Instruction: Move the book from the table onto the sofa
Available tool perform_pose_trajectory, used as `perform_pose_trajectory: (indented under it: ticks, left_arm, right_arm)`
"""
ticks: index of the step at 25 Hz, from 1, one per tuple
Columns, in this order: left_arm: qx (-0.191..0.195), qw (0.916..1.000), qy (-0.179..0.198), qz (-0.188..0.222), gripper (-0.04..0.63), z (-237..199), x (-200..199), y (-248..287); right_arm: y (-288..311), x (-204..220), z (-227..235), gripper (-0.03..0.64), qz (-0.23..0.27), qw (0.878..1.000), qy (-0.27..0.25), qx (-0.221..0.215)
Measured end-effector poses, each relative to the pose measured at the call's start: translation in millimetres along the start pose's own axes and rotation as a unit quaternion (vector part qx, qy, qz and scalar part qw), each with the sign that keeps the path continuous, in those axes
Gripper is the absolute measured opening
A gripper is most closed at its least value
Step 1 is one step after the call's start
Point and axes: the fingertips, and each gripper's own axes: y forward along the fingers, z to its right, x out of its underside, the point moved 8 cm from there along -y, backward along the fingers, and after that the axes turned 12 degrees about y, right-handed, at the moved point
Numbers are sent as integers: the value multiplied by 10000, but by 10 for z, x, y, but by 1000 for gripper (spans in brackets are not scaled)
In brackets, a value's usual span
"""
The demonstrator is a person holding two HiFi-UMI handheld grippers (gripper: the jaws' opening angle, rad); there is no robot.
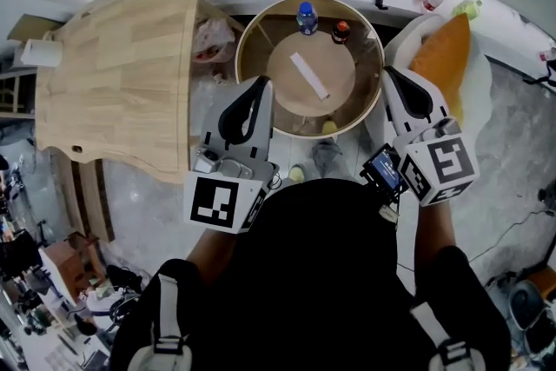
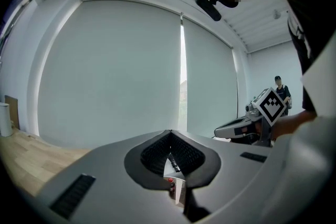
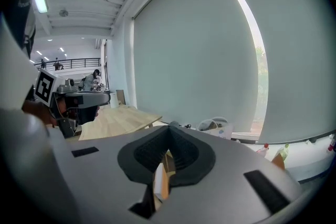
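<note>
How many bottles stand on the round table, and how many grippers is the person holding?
Bottles on the round wooden-rimmed table: 2 (clear blue-capped bottle, dark red-capped bottle)
Grey two-jaw grippers: 2 (left gripper, right gripper)
Total: 4

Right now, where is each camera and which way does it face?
Head view: on the person's head, looking steeply down at the round table; torso, left gripper, right gripper show.
Left gripper view: on that gripper, facing the window blind past shut jaws; right gripper at right.
Right gripper view: on that gripper, facing the blind past shut jaws; left gripper at left.
Both gripper views share the blind.
</note>
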Motion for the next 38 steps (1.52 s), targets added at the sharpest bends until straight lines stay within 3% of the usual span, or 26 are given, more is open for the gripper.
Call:
perform_pose_trajectory:
  ticks: [8, 15, 20, 23, 38]
  left_arm:
    - [-187, 9995, 183, -159, 6, 28, -116, 209]
    - [-327, 9993, 103, -177, 6, -116, -77, 236]
    - [-190, 9997, -25, -181, 6, -313, 64, 268]
    - [-81, 9998, -97, -150, 6, -455, 124, 321]
    - [124, 9976, -433, -526, 6, -907, 827, 627]
  right_arm:
    - [131, -109, 312, 7, 17, 9998, 91, -179]
    - [308, -104, 365, 8, -206, 9996, 112, -125]
    - [494, -100, 308, 8, -456, 9989, 80, -61]
    - [649, -52, 254, 58, -759, 9970, -114, 3]
    - [1420, 451, 96, 144, -1740, 9845, -182, 97]
